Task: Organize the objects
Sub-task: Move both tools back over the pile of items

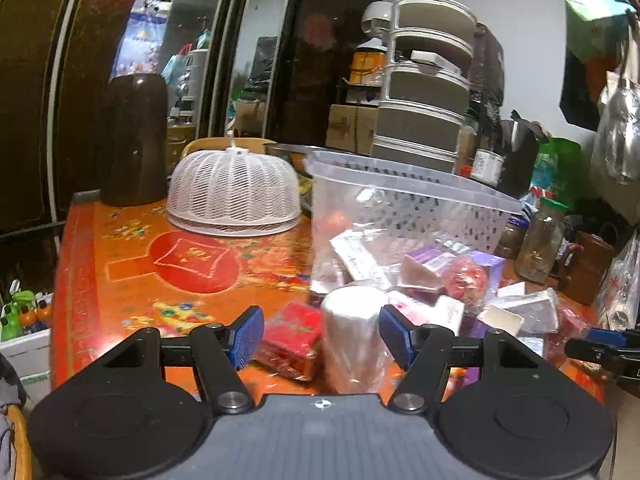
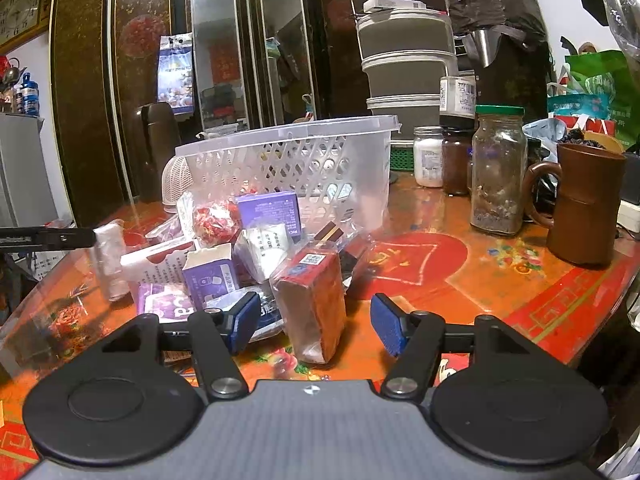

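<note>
1. Orange patterned table (image 2: 500, 280) fills both views, with dark mirrored cabinets behind
2. Clear plastic basket (image 2: 288, 160) stands at 12 o'clock of a heap of wrapped packets (mostly purple and red)
3. Left gripper (image 1: 322, 338) is spread wide around a silvery wrapped roll (image 1: 352, 336), not touching
4. Right gripper (image 2: 314, 326) gapes around a red-brown wrapped box (image 2: 316, 300), unclamped

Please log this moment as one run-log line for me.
left tool: open, straddling white wrapped roll | right tool: open, straddling red-brown wrapped block | clear basket: upright behind pile
</note>
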`<state>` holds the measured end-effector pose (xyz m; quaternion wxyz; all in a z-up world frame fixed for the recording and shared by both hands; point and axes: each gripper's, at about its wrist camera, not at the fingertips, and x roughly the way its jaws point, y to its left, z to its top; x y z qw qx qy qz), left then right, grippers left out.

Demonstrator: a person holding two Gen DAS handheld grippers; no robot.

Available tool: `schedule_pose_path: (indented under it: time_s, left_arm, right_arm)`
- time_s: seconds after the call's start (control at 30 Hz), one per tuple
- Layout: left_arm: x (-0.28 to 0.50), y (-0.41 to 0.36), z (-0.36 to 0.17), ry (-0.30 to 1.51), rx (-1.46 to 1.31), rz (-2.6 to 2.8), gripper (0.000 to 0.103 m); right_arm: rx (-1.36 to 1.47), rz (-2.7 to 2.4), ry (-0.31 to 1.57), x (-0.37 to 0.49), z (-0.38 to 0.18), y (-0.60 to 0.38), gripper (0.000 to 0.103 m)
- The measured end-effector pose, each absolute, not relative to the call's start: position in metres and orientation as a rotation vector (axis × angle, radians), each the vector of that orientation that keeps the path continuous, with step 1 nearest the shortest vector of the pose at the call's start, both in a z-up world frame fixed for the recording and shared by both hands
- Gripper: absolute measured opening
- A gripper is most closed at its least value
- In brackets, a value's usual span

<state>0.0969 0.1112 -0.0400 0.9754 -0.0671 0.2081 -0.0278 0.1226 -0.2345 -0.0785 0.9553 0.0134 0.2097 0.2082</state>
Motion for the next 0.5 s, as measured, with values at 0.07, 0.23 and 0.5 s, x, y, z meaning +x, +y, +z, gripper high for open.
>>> schedule_pose_path:
  time_s: [0.07, 0.23, 0.5]
  left_arm:
    - [0.095, 0.116, -0.04, 0.416, -0.137, -0.06, 0.069]
    - [0.097, 0.11, -0.05, 0.464, -0.114, -0.09, 0.07]
    - [0.081, 0.091, -0.056, 0.473, -0.122, -0.157, 0.07]
  right_arm:
    - [0.026, 0.426, 0.43, 0.123, -0.079, -0.233, 0.064]
    - [0.006, 0.422, 0.441, 0.126, -0.08, -0.225, 0.064]
    - [-0.002, 0.406, 0.457, 0.127, -0.08, -0.225, 0.057]
